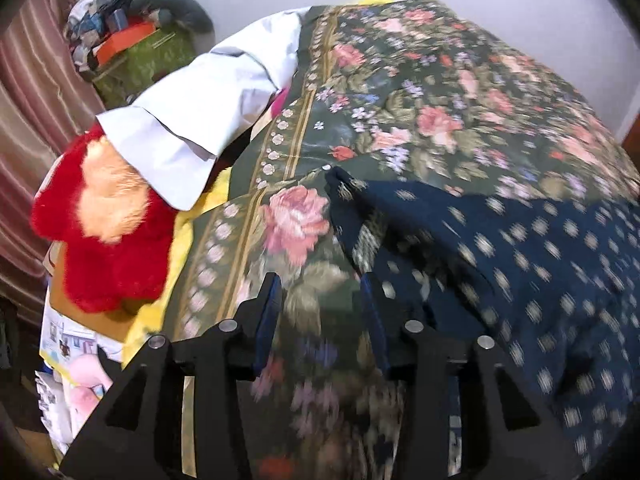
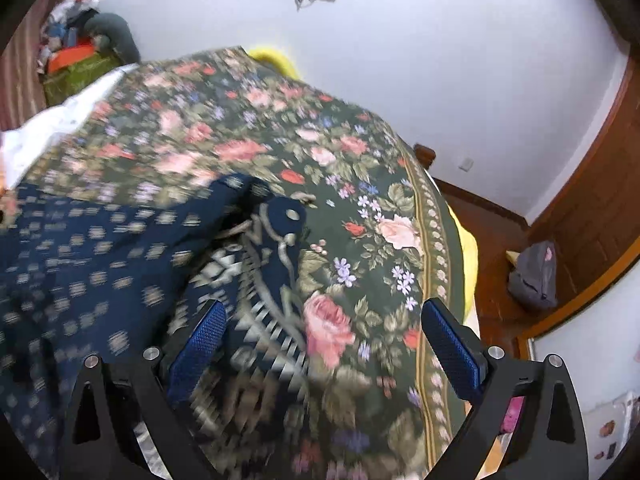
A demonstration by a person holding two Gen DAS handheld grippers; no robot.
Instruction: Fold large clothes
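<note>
Both tools stand over the bed point(image 1: 400, 92), which is spread with a floral cover, and neither holds anything. The left tool point(image 1: 322, 316) has its jaws partly apart, with only the floral cover showing in the gap and the navy patterned garment point(image 1: 520, 260) lying just to its right, one edge close by the right-hand finger. The right tool point(image 2: 324, 336) has its jaws spread wide; the garment's bordered edge point(image 2: 256, 272) runs ahead of it and under its left finger, with no pad pressing on the cloth. Judging from this, a fold has been laid and let go, or the garment has only been set down; blur makes it hard to tell how neatly it lies. The next move likely calls for finding two corners or an edge of the navy cloth and closing each tool on one layer only, without catching the bedcover beneath. As for containers, a green box point(image 1: 160, 56) far ahead and left of the left tool carries a loose heap of small things, an orange one among them.
</note>
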